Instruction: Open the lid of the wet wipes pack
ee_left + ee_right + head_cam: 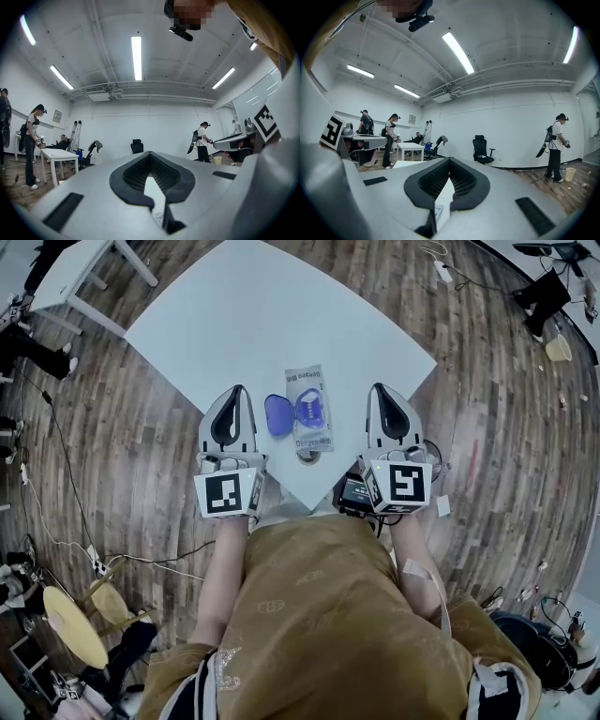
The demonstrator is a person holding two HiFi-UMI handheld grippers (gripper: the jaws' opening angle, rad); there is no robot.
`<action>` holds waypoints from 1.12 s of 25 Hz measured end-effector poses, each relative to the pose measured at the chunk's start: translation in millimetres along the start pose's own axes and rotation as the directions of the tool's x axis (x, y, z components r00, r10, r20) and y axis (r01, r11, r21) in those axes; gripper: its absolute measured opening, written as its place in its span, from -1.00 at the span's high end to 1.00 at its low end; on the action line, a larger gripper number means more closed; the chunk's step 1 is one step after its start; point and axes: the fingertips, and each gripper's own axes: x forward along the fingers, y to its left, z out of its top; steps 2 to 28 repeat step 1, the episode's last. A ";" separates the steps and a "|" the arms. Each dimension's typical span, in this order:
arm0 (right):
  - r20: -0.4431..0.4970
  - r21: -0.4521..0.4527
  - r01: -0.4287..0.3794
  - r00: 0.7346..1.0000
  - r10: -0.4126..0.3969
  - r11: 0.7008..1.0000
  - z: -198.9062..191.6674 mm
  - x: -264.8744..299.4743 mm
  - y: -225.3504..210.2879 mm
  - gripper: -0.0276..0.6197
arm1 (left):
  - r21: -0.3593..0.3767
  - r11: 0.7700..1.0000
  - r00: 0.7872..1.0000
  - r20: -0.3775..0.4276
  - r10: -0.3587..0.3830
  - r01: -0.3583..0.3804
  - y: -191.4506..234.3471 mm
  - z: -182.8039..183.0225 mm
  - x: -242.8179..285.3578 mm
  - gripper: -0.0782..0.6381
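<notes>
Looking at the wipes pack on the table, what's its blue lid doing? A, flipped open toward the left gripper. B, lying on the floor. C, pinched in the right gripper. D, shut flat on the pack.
A: the lid lies flipped open on the table beside the pack, on the side of the left gripper.

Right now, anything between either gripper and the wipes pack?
Nothing visible. The pack lies on the table between the left gripper and the right gripper, with only table surface showing on each side. Its blue lid is already flipped open toward the left gripper.
</notes>
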 end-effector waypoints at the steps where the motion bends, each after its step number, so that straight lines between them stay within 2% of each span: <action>1: -0.001 0.000 0.000 1.000 0.000 1.000 -0.6 0.0 0.1 0.89 | -0.002 1.000 1.000 0.000 -0.002 0.002 -0.4 -0.7 0.2 0.78; 28: -0.001 0.000 0.000 1.000 0.000 1.000 -0.6 0.0 0.1 0.89 | -0.002 1.000 1.000 0.000 -0.002 0.002 -0.4 -0.7 0.2 0.78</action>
